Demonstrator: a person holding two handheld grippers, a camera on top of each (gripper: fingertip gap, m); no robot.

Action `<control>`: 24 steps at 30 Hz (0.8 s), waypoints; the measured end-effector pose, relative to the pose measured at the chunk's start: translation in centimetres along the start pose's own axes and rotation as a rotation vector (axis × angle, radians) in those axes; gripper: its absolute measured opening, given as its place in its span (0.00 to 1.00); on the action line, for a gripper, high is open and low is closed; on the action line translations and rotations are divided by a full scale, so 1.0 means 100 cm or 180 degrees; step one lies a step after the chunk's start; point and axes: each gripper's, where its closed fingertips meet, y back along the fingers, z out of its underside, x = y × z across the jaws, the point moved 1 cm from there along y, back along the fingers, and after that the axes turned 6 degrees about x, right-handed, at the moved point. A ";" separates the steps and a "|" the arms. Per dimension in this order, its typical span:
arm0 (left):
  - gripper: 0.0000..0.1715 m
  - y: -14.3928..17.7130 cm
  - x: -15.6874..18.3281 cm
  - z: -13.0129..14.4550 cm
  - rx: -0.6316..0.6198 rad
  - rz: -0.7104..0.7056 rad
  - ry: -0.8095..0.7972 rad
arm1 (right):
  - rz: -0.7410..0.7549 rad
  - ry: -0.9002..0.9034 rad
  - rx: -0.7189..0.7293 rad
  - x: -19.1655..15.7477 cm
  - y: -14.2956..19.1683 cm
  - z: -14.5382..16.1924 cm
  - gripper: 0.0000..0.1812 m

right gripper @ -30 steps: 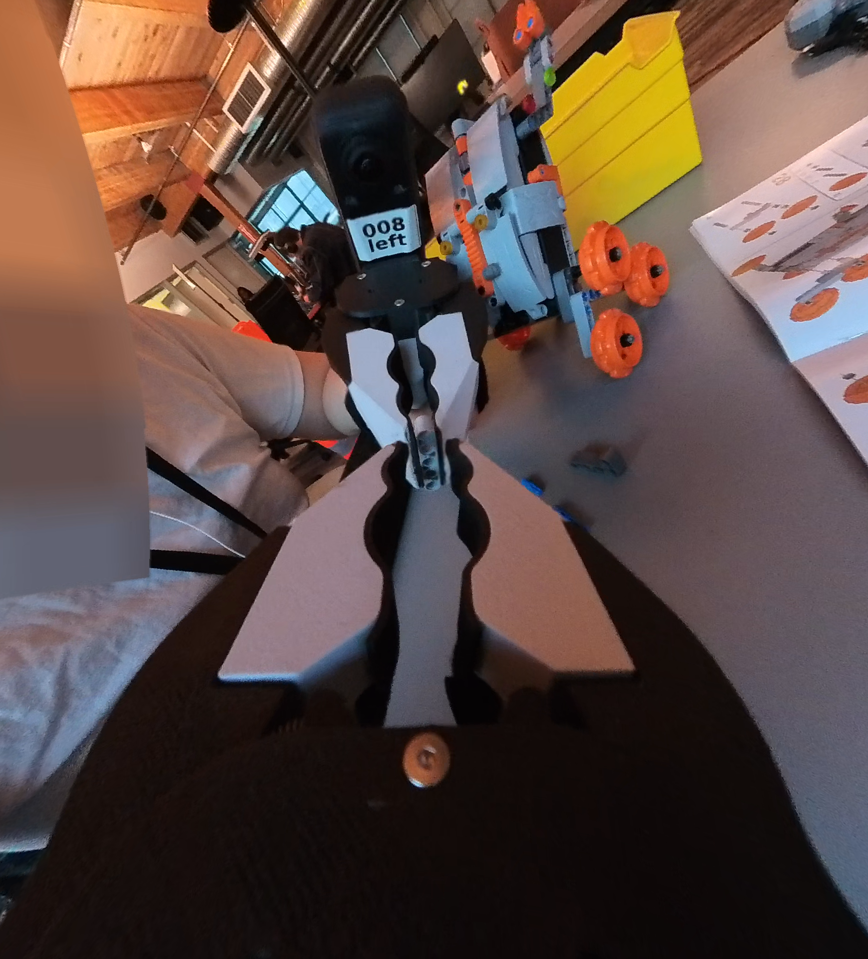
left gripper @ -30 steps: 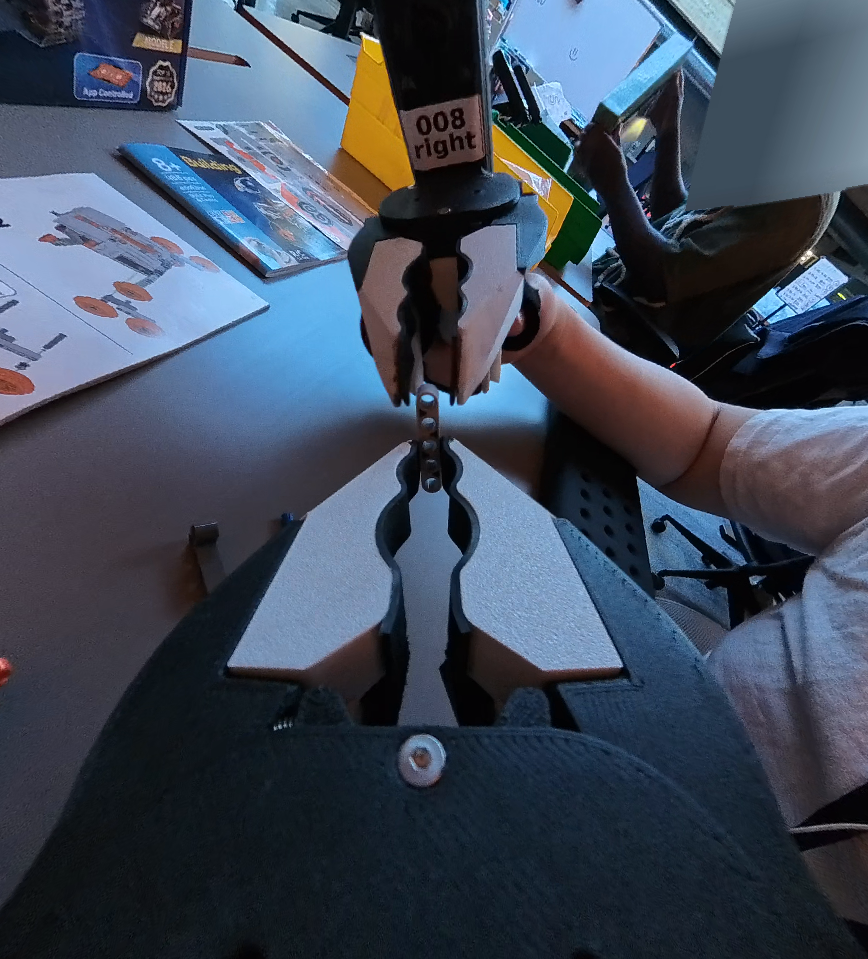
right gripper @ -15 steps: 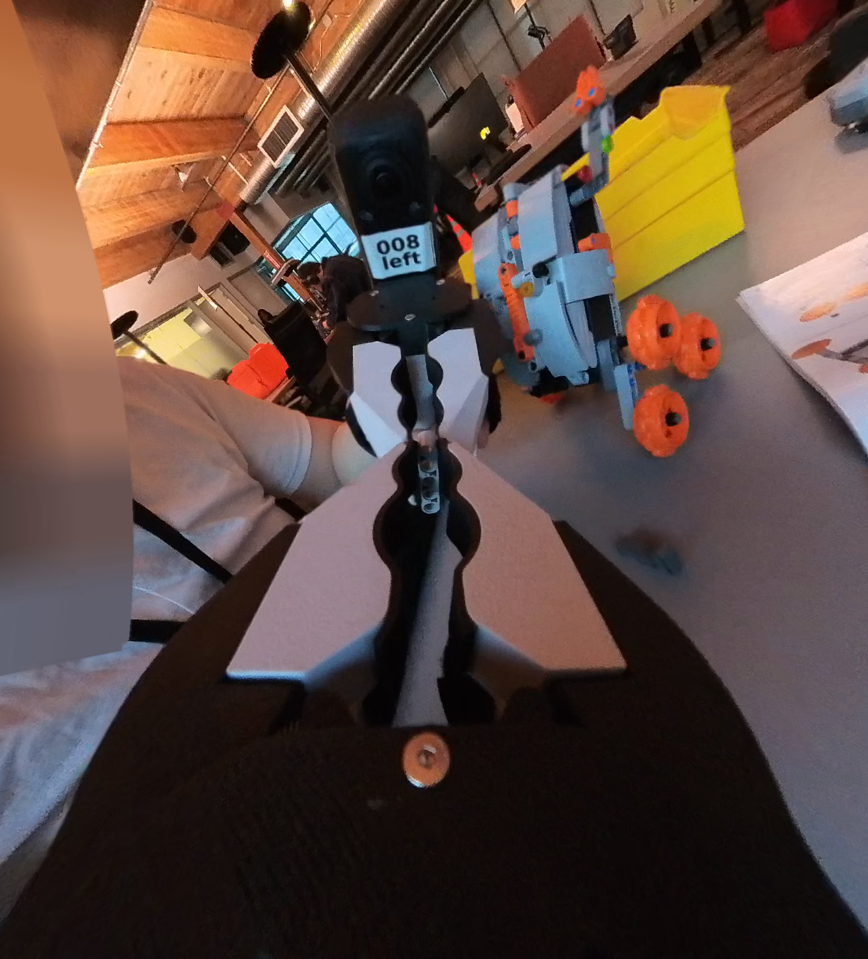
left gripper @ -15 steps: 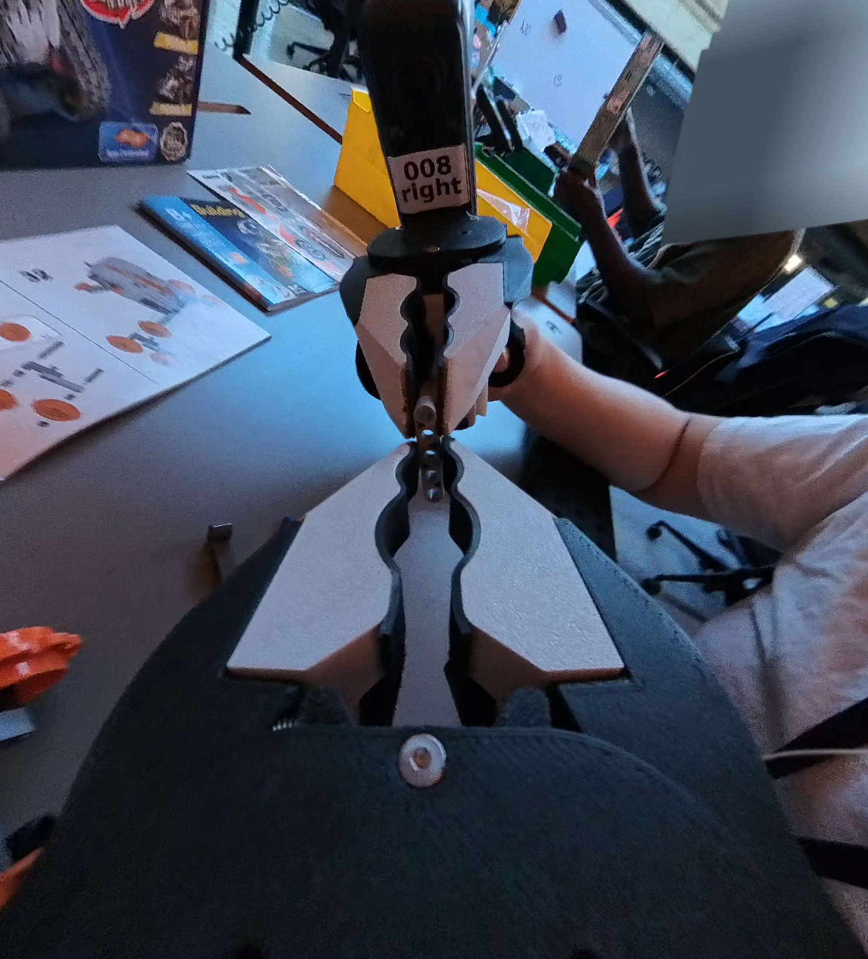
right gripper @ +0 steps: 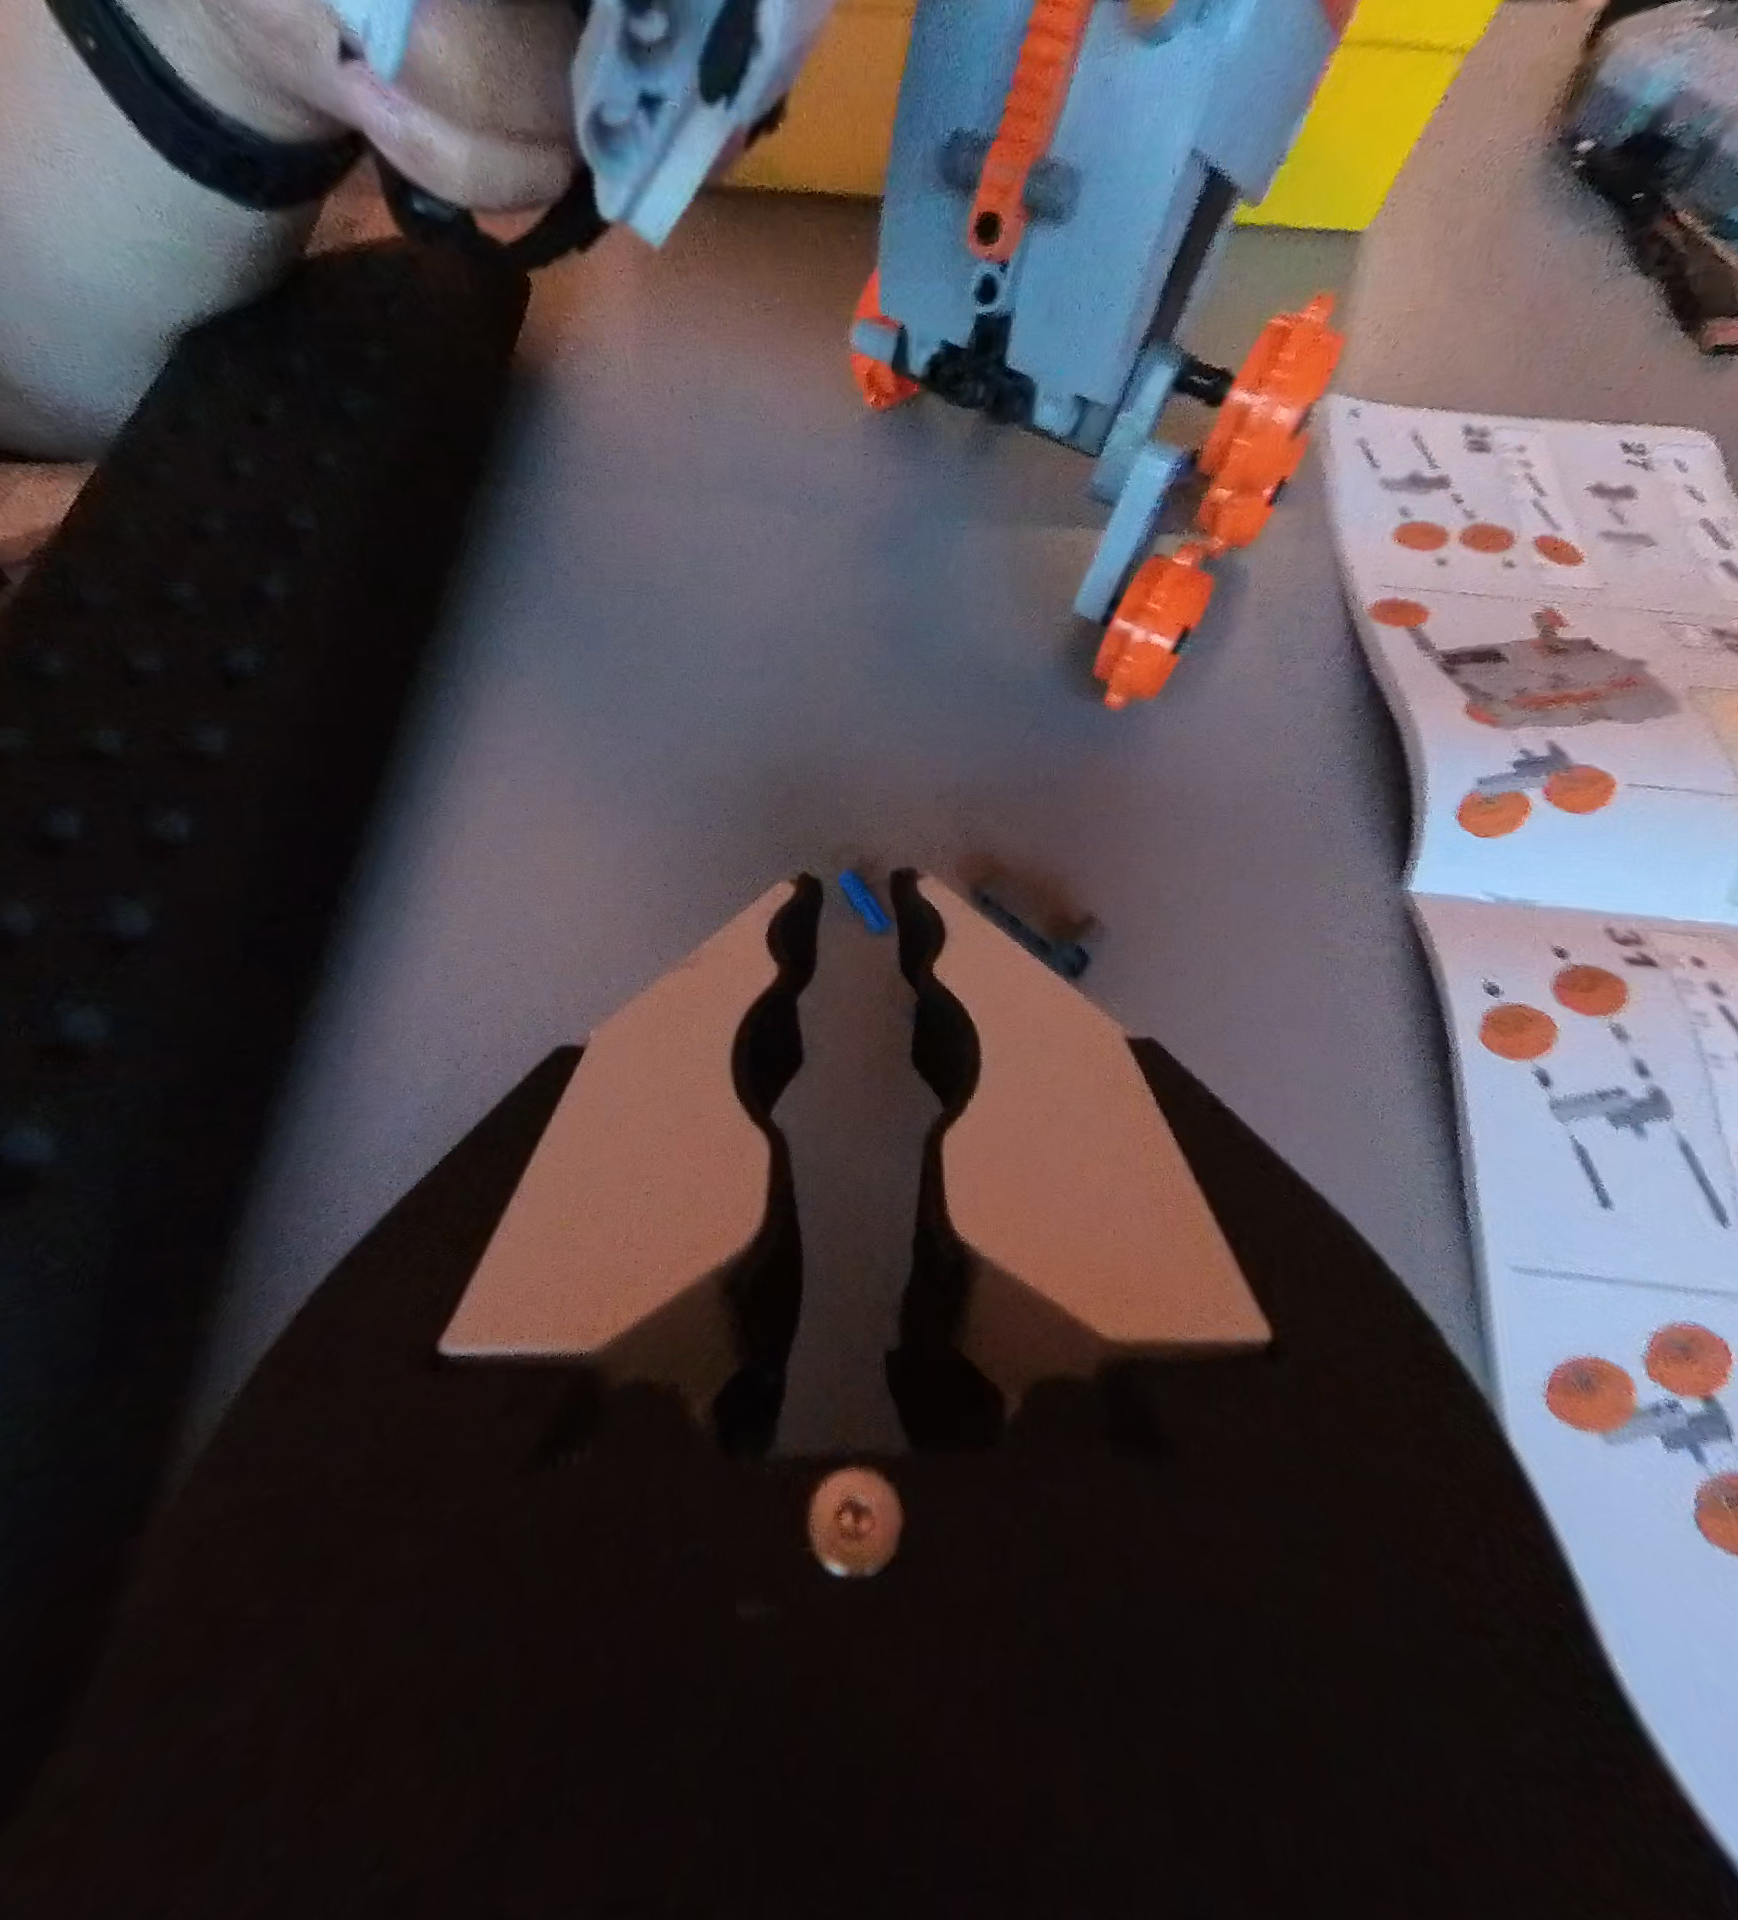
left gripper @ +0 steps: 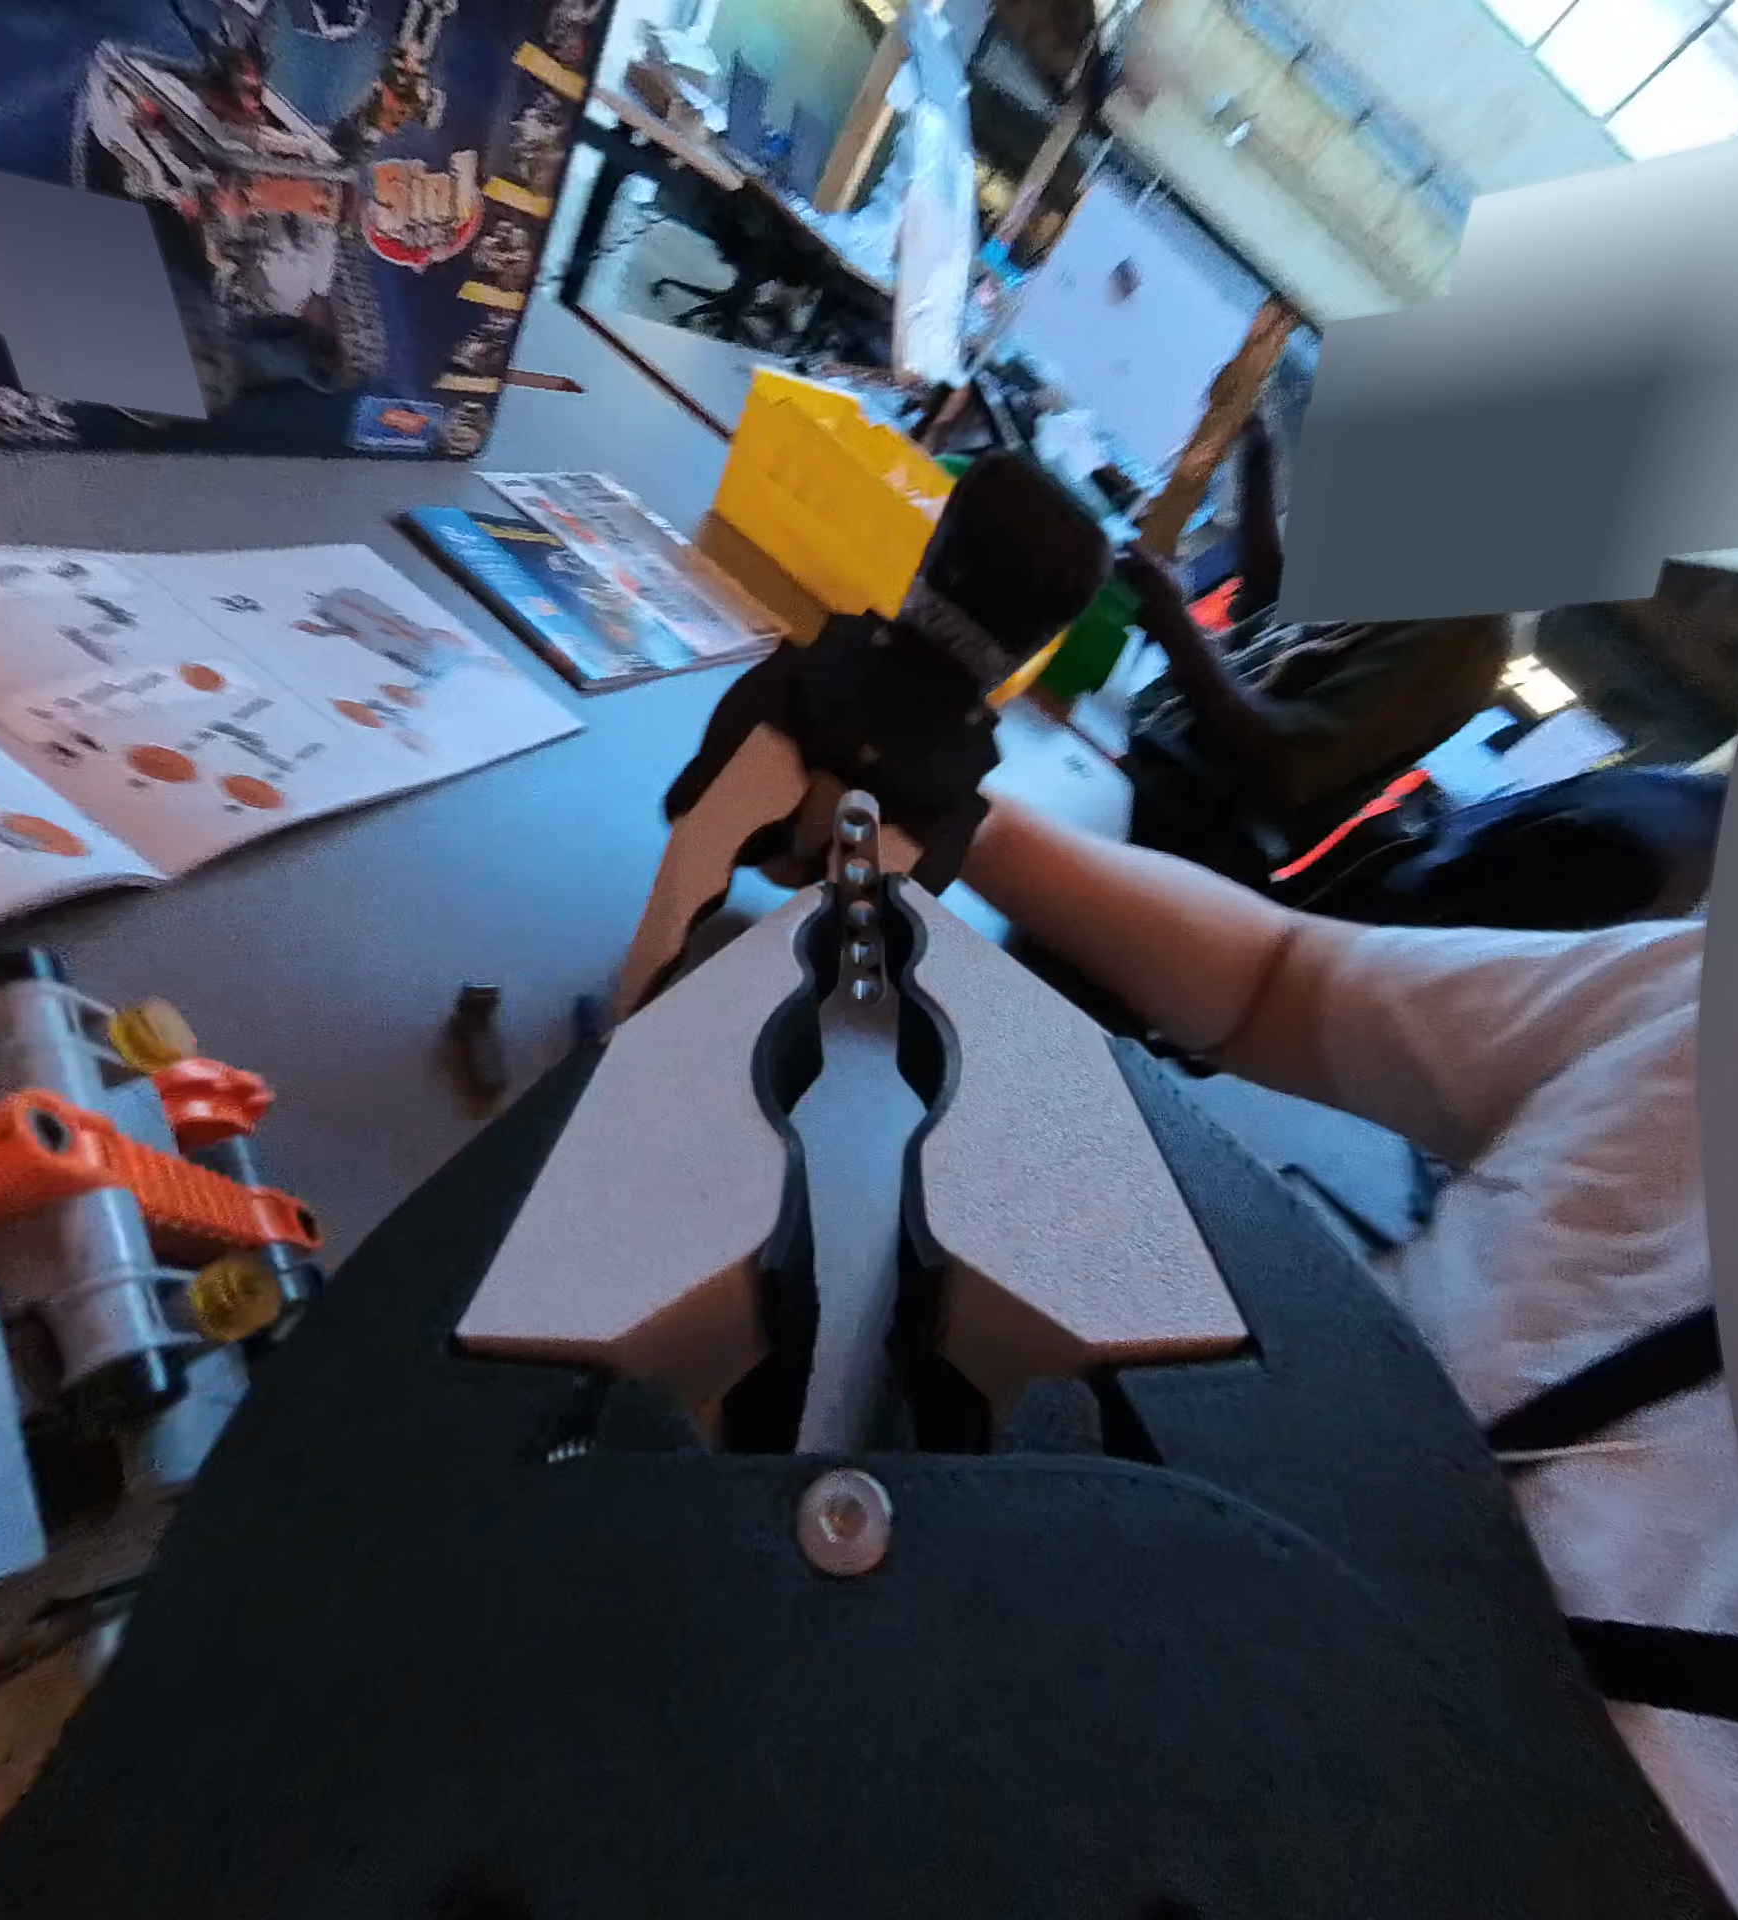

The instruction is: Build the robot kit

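The slim grey plastic beam with a row of round holes (left gripper: 854,831) is pinched at one end between the tips of the left gripper (left gripper: 857,899), whose jaws are closed tight on it; the free end pokes out past the tips, up in the air above the grey table (right gripper: 688,623)

The right gripper (right gripper: 849,883) carries nothing: its jaws stand a narrow way apart and point down at the tabletop. A small blue plastic pin (right gripper: 865,902) lies on the table and shows in the gap between its tips; whether the fingers touch it cannot be told. Just to the right of that lies a small dark plastic piece (right gripper: 1036,930)

Farther off stands a grey brick-built vehicle model with orange wheels (right gripper: 1052,208), and to the right of it an open white instruction booklet with orange pictures (right gripper: 1571,727). Behind, a yellow plastic bin (left gripper: 813,499), a closed blue booklet (left gripper: 595,582) and a large dark printed cardboard box (left gripper: 273,208) sit along the table's far side
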 end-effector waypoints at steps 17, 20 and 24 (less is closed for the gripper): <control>0.03 0.003 0.000 0.013 -0.0127 0.0353 0.0356 | -0.0266 -0.0231 -0.0373 0.001 -0.022 0.022 0.04; 0.03 0.000 0.002 0.017 -0.0121 0.0339 0.0341 | -0.0332 -0.0290 -0.0372 -0.002 -0.022 0.022 0.03; 0.03 -0.002 -0.001 0.026 -0.0094 0.0247 0.0381 | -0.0273 0.0022 -0.0096 -0.006 -0.011 0.007 0.02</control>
